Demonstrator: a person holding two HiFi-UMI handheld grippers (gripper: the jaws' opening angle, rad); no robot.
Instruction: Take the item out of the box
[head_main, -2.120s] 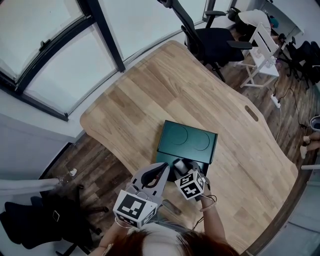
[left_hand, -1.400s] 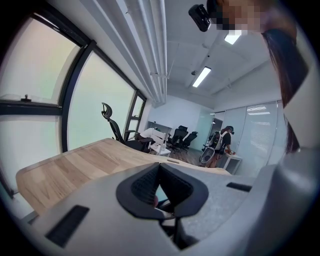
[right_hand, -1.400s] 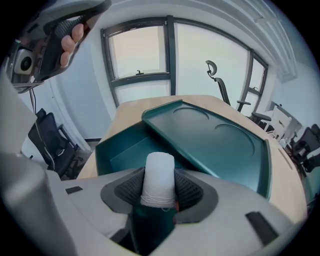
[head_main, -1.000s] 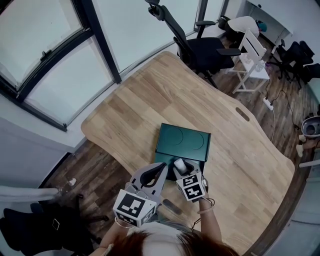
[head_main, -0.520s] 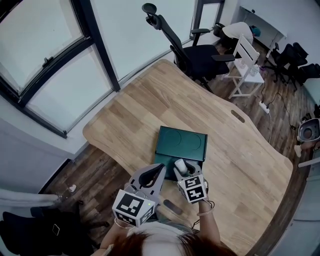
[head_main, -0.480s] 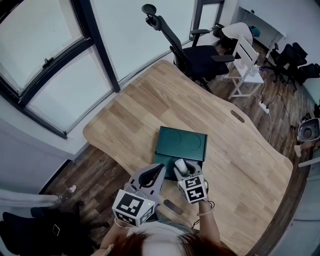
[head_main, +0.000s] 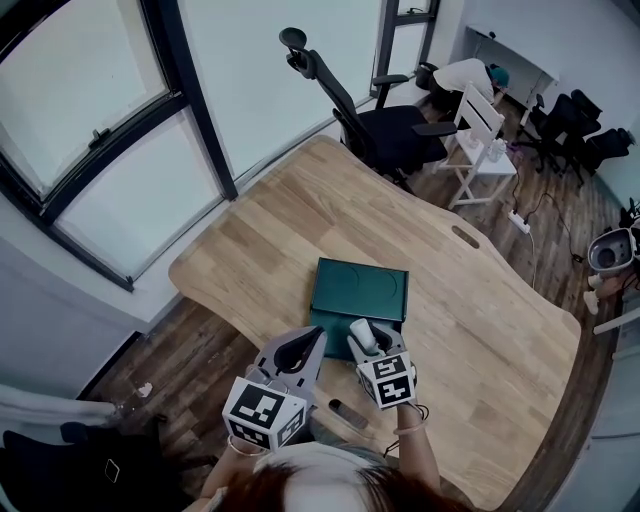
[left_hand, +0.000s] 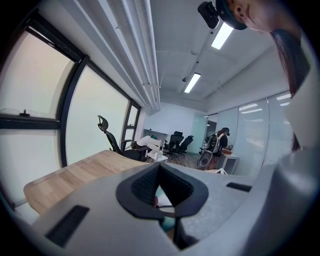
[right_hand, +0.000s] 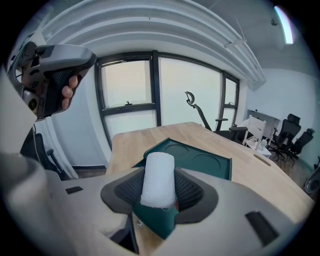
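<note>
Jaws of right gripper clamp white cylindrical roll above dark green box by wooden table's near edge, apparently mid-extraction; left gripper closed, empty, held aside.

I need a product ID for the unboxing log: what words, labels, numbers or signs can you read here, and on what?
No readable words, numbers or brand names anywhere.
Green box lid: two embossed circles, no print.
White roll in the right gripper: blank.
Marker cubes on the right gripper and the left gripper: black-and-white square patterns, not text.
Office background: too small to read anything.
</note>
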